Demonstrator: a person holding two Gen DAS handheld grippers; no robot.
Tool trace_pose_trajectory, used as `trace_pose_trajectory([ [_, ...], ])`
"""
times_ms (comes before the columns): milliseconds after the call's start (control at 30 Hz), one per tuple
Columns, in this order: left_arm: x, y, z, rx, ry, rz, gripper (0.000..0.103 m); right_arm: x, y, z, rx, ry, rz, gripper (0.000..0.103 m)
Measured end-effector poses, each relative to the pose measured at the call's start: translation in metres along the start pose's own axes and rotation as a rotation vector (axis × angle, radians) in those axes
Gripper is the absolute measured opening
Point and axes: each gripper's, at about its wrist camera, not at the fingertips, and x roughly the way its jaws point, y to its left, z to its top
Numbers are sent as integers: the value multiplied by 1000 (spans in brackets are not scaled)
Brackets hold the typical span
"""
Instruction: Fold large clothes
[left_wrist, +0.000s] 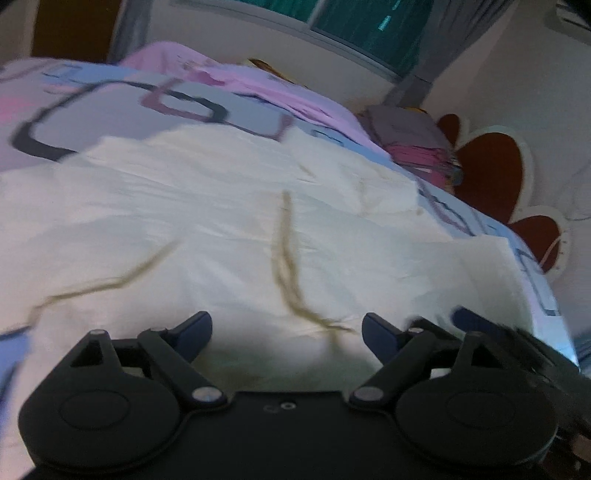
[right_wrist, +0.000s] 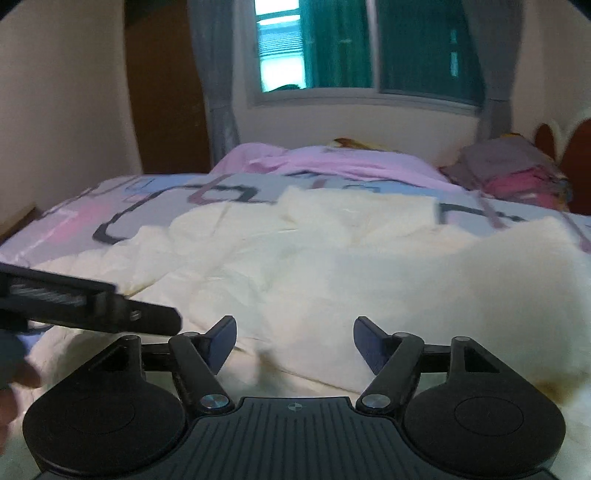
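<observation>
A large cream garment (left_wrist: 221, 221) with thin olive seams lies rumpled and spread across the bed, filling the middle of both views (right_wrist: 332, 266). My left gripper (left_wrist: 286, 326) hovers low over its near part, jaws wide apart, nothing between the blue pads. My right gripper (right_wrist: 294, 332) is also open just above the cloth, its pads clear of the fabric. The two grippers are close side by side: the right one's black frame (left_wrist: 517, 343) shows at the right edge of the left wrist view, and the left one's frame (right_wrist: 92, 306) juts in from the left of the right wrist view.
The bed cover (right_wrist: 110, 206) is lilac and blue with dark square outlines. A pink blanket (right_wrist: 332, 158) lies at the far side. Folded clothes (right_wrist: 517, 166) are stacked by the red headboard (left_wrist: 491, 173). A window (right_wrist: 369, 48) with grey curtains is behind.
</observation>
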Motion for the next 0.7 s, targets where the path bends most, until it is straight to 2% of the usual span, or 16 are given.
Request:
trace_pose_trajectory([
  [33,8,-3,2,4,11,-17,85,-6,-10,-1,18,12,-17,46],
  [133,27,-12,5,33,47,-34,80,-27,-47,-10,85,20,-62,45],
  [200,36,-13,7,30,67,-56,68,-41,-68,-15,109,19,-104,41],
  [233,40,-12,10,18,74,-71,63,-46,-78,-17,123,18,-129,33],
  [267,44,-12,11,10,78,-85,51,-51,-88,-18,146,16,-150,26],
  [300,47,-11,13,2,79,-95,39,-57,-100,-20,178,18,-182,25],
  [333,50,-10,14,1,79,-101,34,-59,-112,-21,212,22,-195,24],
  [367,51,-8,15,5,72,-104,18,-60,-122,-21,246,23,-197,24],
  [400,51,-8,17,12,57,-109,13,-60,-129,-21,271,22,-210,24],
  [567,27,6,25,11,-43,-73,11,-60,-141,-17,281,12,-215,24],
  [700,24,26,24,0,-38,-4,11,-51,-143,-20,255,60,-242,24],
])
